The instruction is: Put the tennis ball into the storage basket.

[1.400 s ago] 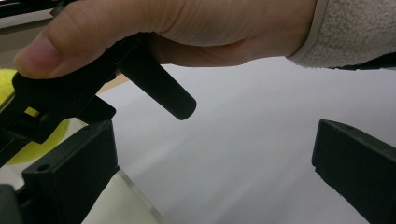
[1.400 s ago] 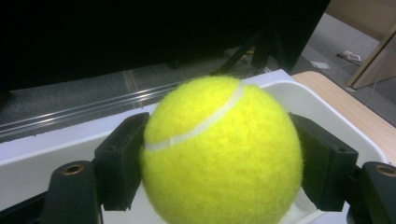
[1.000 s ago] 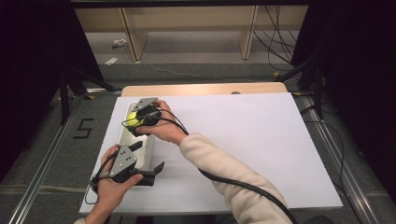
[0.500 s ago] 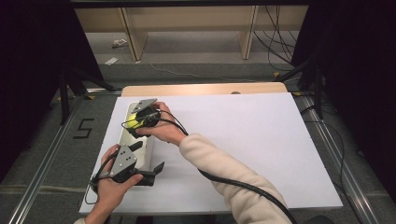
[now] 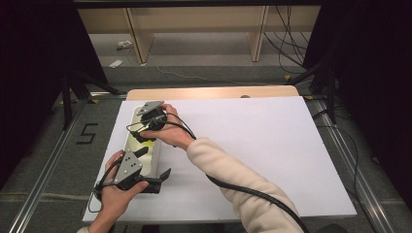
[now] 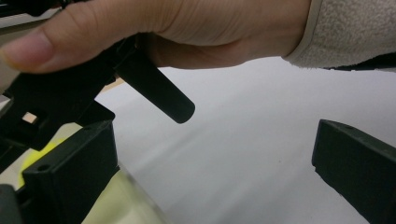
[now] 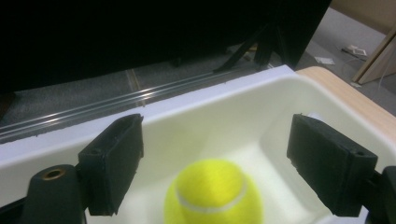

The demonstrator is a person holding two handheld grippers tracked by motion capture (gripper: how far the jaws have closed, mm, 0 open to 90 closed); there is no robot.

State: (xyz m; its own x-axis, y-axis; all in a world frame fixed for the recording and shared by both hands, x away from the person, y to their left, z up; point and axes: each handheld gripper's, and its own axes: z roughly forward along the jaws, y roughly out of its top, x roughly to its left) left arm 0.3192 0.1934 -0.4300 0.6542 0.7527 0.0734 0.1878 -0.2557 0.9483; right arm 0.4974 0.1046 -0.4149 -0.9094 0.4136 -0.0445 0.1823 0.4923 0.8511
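Tennis ball (image 7: 214, 195) is lying in the white tray (image 7: 224, 116), between the spread jaws of the right gripper (image 7: 224, 168). Left gripper (image 6: 210, 172) is gaping wide at the tray's six o'clock end. Advisable: descend squarely, closing across the ball's widest part.

Your work surface was a table (image 5: 272, 92) with a light wooden top, covered almost wholly by a white sheet (image 5: 272, 145). On the sheet, near your left edge, lay a long pale tray (image 5: 130, 137), set lengthwise away from you.
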